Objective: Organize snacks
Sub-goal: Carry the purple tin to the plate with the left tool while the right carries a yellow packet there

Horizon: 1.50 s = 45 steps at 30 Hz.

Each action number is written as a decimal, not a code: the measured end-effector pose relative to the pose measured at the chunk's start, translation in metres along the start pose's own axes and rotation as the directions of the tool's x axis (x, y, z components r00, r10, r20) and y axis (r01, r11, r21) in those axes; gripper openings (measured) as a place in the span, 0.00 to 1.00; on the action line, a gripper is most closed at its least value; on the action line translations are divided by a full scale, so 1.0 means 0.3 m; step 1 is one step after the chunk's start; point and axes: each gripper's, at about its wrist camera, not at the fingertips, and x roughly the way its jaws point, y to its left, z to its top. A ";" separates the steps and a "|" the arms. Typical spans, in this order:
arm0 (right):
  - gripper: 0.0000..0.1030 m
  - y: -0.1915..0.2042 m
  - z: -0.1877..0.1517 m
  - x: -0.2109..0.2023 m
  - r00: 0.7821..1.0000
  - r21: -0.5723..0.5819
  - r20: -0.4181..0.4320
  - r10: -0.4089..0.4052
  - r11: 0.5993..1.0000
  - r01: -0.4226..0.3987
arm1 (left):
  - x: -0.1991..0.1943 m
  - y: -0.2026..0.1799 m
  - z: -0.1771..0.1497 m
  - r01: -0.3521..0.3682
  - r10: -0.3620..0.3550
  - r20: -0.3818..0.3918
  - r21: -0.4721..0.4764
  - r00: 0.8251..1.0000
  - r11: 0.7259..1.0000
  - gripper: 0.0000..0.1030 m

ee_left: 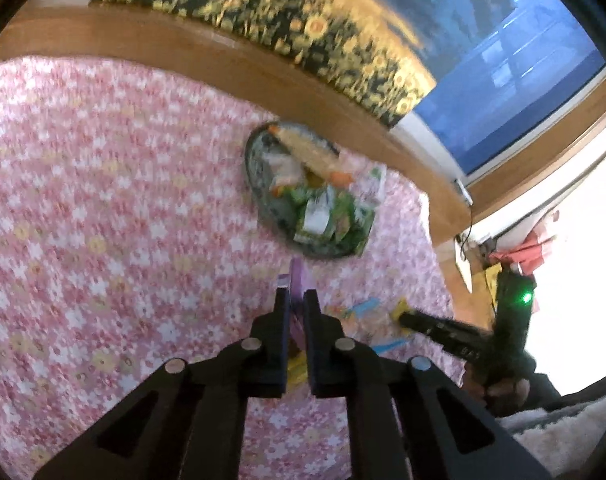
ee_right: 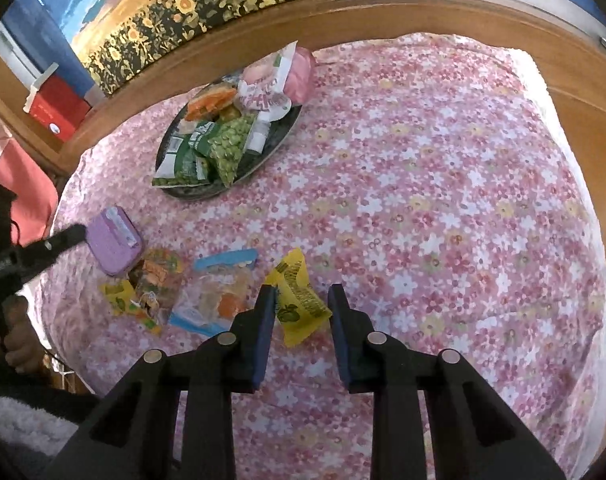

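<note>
Gripping purple packet (ee_right: 115,242), left tongs (ee_left: 297,294); right tongs (ee_right: 301,294) apart around yellow packet (ee_right: 299,298), seemingly untouched.

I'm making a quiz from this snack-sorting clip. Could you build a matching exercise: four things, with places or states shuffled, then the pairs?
Things:
1. purple packet
2. yellow packet
3. green pea bags
4. blue-edged clear bag

Places or states:
A. piled on the dark plate
B. between the open right tool fingers
C. flat on the cloth, untouched
D. clamped in the left tool

Pairs: 1-D, 2-B, 3-A, 4-C
</note>
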 end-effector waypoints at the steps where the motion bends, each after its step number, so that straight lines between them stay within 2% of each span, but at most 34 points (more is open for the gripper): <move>1: 0.27 0.004 -0.001 0.003 1.000 -0.002 0.001 0.000 1.000 0.000 | -0.014 -0.002 0.011 0.008 -0.008 0.018 -0.002 1.000 1.000 0.00; 6: 0.27 0.013 0.002 0.003 1.000 -0.009 0.005 -0.006 1.000 0.006 | -0.059 0.015 0.098 0.073 -0.068 0.101 -0.047 0.993 0.996 0.00; 7: 0.27 0.015 0.004 0.003 1.000 -0.012 0.006 -0.009 1.000 0.009 | -0.057 0.018 0.113 0.073 -0.068 0.100 -0.049 0.993 0.996 0.00; 9: 0.27 0.016 0.011 0.004 1.000 -0.022 0.005 -0.012 1.000 0.012 | -0.024 0.030 0.140 0.044 -0.042 0.038 -0.057 0.998 0.997 0.04; 10: 0.27 0.017 0.013 0.004 1.000 -0.029 0.005 -0.015 0.999 0.015 | -0.007 0.037 0.144 0.014 -0.014 -0.002 -0.066 1.000 0.998 0.20; 11: 0.27 0.021 0.016 0.004 1.000 -0.039 0.005 -0.019 0.999 0.019 | 0.007 0.043 0.140 -0.012 0.009 -0.041 -0.074 0.999 0.997 0.54; 13: 0.27 0.026 0.022 0.005 1.000 -0.054 0.006 -0.023 0.998 0.023 | 0.015 0.046 0.115 -0.020 0.016 -0.052 -0.075 0.999 0.997 0.85; 15: 0.27 0.023 0.030 0.011 1.000 -0.058 0.006 -0.019 0.998 0.019 | 0.050 0.027 0.085 0.004 -0.006 -0.085 -0.025 0.996 1.000 0.86; 18: 0.27 0.022 0.045 0.028 1.000 -0.061 -0.001 -0.014 0.998 0.014 | 0.138 0.017 0.053 -0.068 0.074 -0.171 0.038 0.983 0.997 0.85; 21: 0.27 0.031 0.052 0.033 1.000 -0.076 0.002 -0.007 0.997 0.008 | 0.205 0.025 0.030 -0.072 0.081 -0.224 0.047 0.971 0.996 0.71; 22: 0.27 0.037 0.054 0.031 1.000 -0.085 0.005 -0.005 0.996 0.005 | 0.209 0.026 0.026 -0.084 0.094 -0.221 0.051 0.971 0.995 0.66; 24: 0.27 0.041 0.056 0.028 1.000 -0.094 0.011 0.000 0.996 0.001 | 0.201 0.038 0.025 -0.075 0.077 -0.197 0.020 0.977 0.997 0.64; 26: 0.27 0.041 0.057 0.026 1.000 -0.095 0.014 0.003 0.995 -0.001 | 0.191 0.063 0.022 -0.070 0.066 -0.179 -0.018 0.982 0.997 0.36; 29: 0.27 0.049 0.080 0.017 0.999 -0.095 0.036 0.012 0.995 -0.009 | 0.166 0.080 0.032 -0.036 0.026 -0.146 -0.066 0.989 0.997 0.24; 32: 0.27 0.063 0.122 0.009 0.998 -0.108 0.063 0.032 0.994 -0.025 | 0.163 0.082 0.038 -0.054 0.042 -0.151 -0.072 0.988 0.996 0.25; 33: 0.27 0.071 0.132 0.008 0.997 -0.115 0.069 0.035 0.993 -0.027 | 0.167 0.078 0.039 -0.086 0.074 -0.161 -0.068 0.984 0.994 0.30; 35: 0.27 0.089 0.160 0.005 0.995 -0.137 0.086 0.041 0.990 -0.029 | 0.181 0.059 0.035 -0.133 0.126 -0.186 -0.029 0.974 0.991 0.78; 36: 0.27 0.101 0.175 0.004 0.994 -0.150 0.095 0.048 0.988 -0.034 | 0.184 0.036 0.034 -0.121 0.119 -0.181 0.001 0.976 0.993 0.82; 38: 0.27 0.121 0.199 0.003 0.992 -0.175 0.107 0.059 0.984 -0.039 | 0.202 -0.011 0.035 -0.136 0.148 -0.185 0.073 0.972 0.988 0.84; 40: 0.28 0.147 0.226 0.004 0.990 -0.205 0.122 0.066 0.978 -0.040 | 0.243 -0.043 0.030 -0.161 0.188 -0.215 0.137 0.958 0.977 0.83; 42: 0.28 0.176 0.259 0.013 0.988 -0.239 0.139 0.072 0.970 -0.037 | 0.258 -0.053 0.022 -0.178 0.213 -0.206 0.175 0.955 0.968 0.76; 43: 0.28 0.184 0.269 0.018 0.988 -0.249 0.140 0.067 0.968 -0.030 | 0.259 -0.058 0.021 -0.192 0.229 -0.199 0.189 0.953 0.963 0.63; 45: 0.28 0.201 0.297 0.035 0.989 -0.278 0.145 0.037 0.961 0.004 | 0.255 -0.057 0.028 -0.188 0.223 -0.196 0.185 0.955 0.965 0.63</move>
